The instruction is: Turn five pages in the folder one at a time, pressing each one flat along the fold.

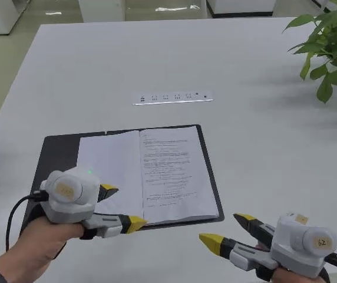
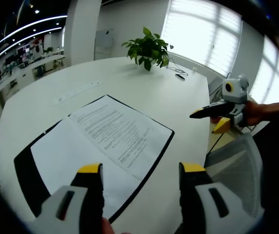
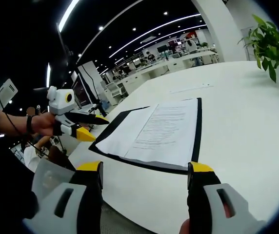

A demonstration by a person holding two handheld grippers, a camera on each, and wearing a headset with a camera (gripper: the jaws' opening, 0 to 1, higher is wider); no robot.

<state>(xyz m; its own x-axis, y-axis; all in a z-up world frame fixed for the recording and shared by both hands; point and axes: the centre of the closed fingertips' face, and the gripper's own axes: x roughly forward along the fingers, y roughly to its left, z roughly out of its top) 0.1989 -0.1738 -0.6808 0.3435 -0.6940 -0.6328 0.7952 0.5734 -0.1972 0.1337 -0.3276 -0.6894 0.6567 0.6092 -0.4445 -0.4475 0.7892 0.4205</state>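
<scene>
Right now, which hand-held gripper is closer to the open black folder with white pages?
Left. The left hand-held gripper is over the black folder, at its near left corner; the right hand-held gripper is off its near right corner.

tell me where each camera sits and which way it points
Head view: on the person's head, looking forward and down at the folder on the table; left tongs and right tongs show, hand-held.
Left gripper view: on the left tongs, looking along open jaws across the folder toward the plant; right tongs at right.
Right gripper view: on the right tongs, facing the folder from its near edge; left tongs at left.
All share the folder.
</scene>
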